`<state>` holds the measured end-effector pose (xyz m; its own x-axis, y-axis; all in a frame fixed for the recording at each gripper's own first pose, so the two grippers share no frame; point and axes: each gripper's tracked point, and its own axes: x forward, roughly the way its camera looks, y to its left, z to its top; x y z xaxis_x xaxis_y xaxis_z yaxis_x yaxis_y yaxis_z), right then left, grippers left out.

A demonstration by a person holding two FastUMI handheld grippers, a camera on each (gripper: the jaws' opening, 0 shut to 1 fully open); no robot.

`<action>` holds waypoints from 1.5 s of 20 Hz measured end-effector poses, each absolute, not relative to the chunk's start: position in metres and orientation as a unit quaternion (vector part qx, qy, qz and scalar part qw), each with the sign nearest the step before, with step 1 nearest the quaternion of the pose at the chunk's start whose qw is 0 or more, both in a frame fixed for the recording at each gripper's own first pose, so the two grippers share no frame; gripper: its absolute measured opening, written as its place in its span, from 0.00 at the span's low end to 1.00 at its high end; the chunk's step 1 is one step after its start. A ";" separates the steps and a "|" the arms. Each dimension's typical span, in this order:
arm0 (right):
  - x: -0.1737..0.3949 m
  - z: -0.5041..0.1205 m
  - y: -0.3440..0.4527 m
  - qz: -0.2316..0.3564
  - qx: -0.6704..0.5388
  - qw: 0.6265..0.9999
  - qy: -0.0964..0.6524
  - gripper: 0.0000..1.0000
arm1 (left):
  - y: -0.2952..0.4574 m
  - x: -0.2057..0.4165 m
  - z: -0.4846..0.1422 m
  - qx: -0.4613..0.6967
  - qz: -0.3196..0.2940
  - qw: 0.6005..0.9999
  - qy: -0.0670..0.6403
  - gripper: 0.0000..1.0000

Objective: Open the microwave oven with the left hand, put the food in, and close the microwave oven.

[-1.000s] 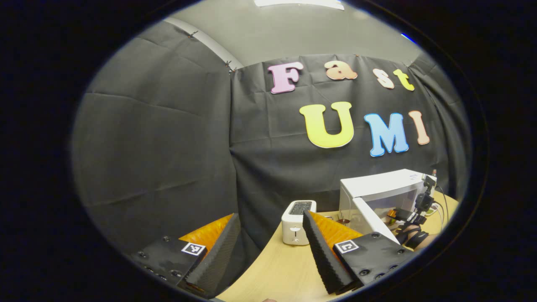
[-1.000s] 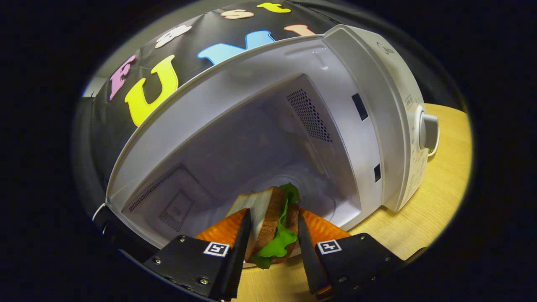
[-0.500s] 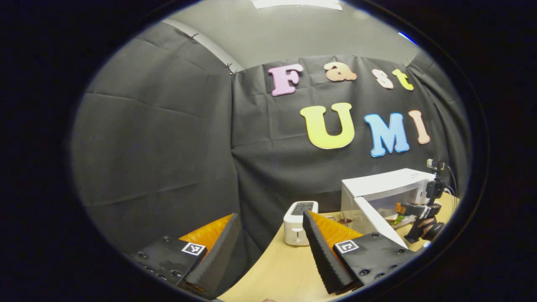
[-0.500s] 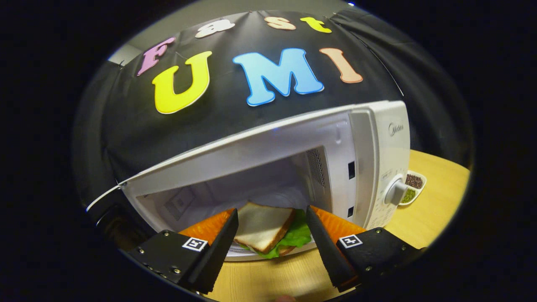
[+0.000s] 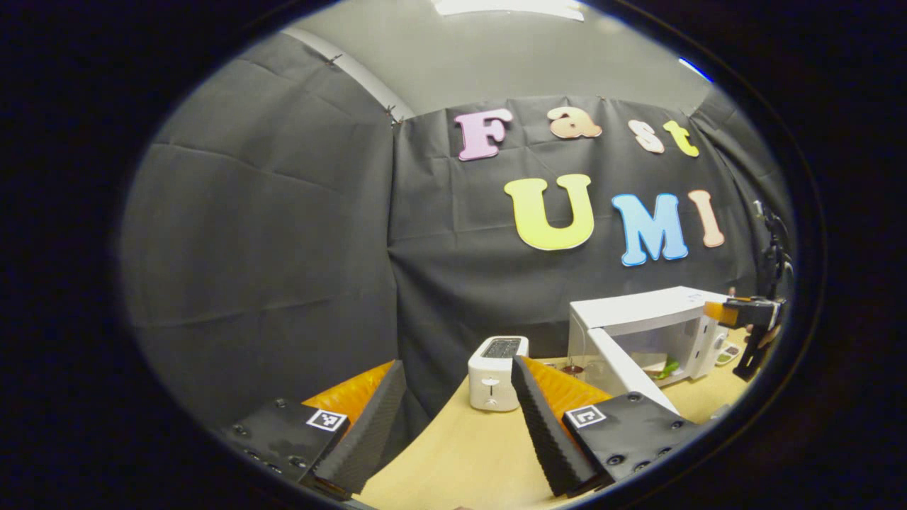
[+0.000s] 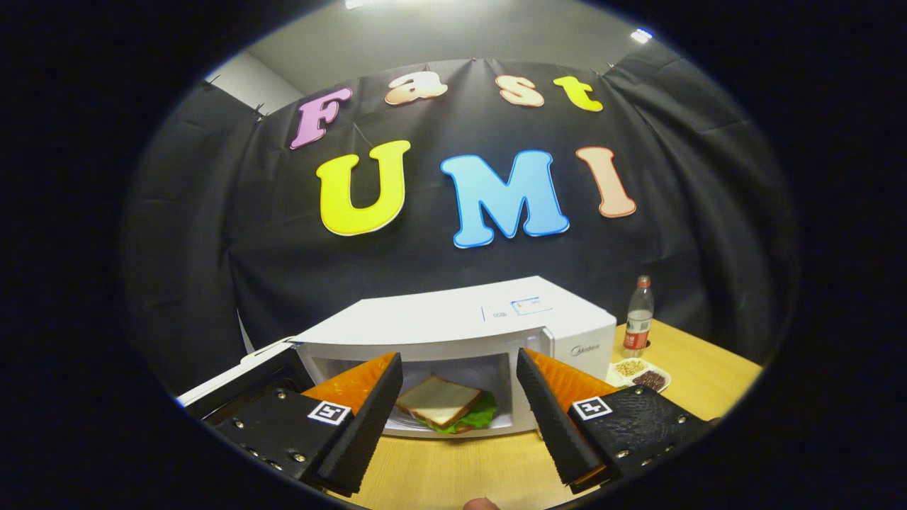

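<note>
A: Where's the sandwich (image 6: 445,409)?

B: Inside the oven (image 6: 460,333), flat on the cavity floor, door (image 6: 234,379) swung out at 9 o'clock. Loading looks done; closing is the step in hand.

A: The right gripper (image 6: 459,404)?

B: Jaws wide, holding nothing, clear of the oven mouth. A bottle (image 6: 638,316) and a dish (image 6: 638,375) sit at 3 o'clock.

A: And the left gripper (image 5: 453,414)?

B: Jaws wide, empty too, well apart from the door (image 5: 627,370); a toaster (image 5: 496,372) stands beside the oven. Next, I'd judge, it must reach the door's free edge and push it shut.
</note>
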<state>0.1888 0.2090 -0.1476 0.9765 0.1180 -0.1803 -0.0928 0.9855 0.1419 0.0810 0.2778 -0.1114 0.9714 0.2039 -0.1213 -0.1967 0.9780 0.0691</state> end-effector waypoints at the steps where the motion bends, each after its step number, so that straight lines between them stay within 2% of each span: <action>1: 0.182 -0.137 0.205 0.057 0.062 0.993 0.086 0.98 | 0.275 0.079 -0.116 0.027 0.103 0.992 0.067 0.96; 4: 0.158 -0.107 0.190 0.069 0.052 0.994 0.067 0.98 | 0.268 0.070 -0.126 0.030 0.106 0.991 0.075 0.94; 5: 0.150 -0.100 0.185 0.075 0.048 0.994 0.061 0.98 | 0.265 0.067 -0.130 0.032 0.106 0.991 0.078 0.99; 7: 0.140 -0.091 0.171 0.076 0.041 0.995 0.054 0.98 | 0.263 0.063 -0.138 0.027 0.112 0.990 0.087 0.96; 10: 0.123 -0.078 0.149 0.074 0.039 0.995 0.048 0.98 | 0.257 0.051 -0.158 0.011 0.117 0.987 0.106 0.87; 12: 0.111 -0.070 0.135 0.074 0.033 0.996 0.039 0.98 | 0.247 0.045 -0.171 0.002 0.110 0.987 0.117 0.75; 14: 0.102 -0.071 0.119 0.070 0.030 0.996 0.043 0.98 | 0.235 0.037 -0.186 0.002 0.103 0.986 0.133 0.48; 16: 0.091 -0.069 0.108 0.068 0.033 0.996 0.048 0.98 | 0.221 0.034 -0.198 0.005 0.091 0.985 0.147 0.34; 17: 0.087 -0.067 0.101 0.065 0.032 0.996 0.047 0.98 | 0.214 0.033 -0.204 0.002 0.082 0.985 0.153 0.34; 20: 0.075 -0.066 0.085 0.066 0.023 0.996 0.050 0.98 | 0.198 0.033 -0.227 -0.021 0.074 0.982 0.172 0.13; 21: 0.070 -0.066 0.081 0.066 0.023 0.996 0.051 0.98 | 0.195 0.034 -0.232 -0.032 0.072 0.981 0.178 0.11; 24: 0.060 -0.065 0.070 0.064 0.021 0.996 0.053 0.98 | 0.182 0.032 -0.236 -0.028 0.071 0.979 0.187 0.13; 25: 0.056 -0.066 0.066 0.064 0.020 0.996 0.053 0.98 | 0.179 0.039 -0.237 -0.020 0.071 0.980 0.187 0.05; 30: 0.039 -0.073 0.041 0.064 0.018 0.996 0.066 0.98 | 0.142 0.031 -0.233 -0.025 0.043 0.980 0.193 0.08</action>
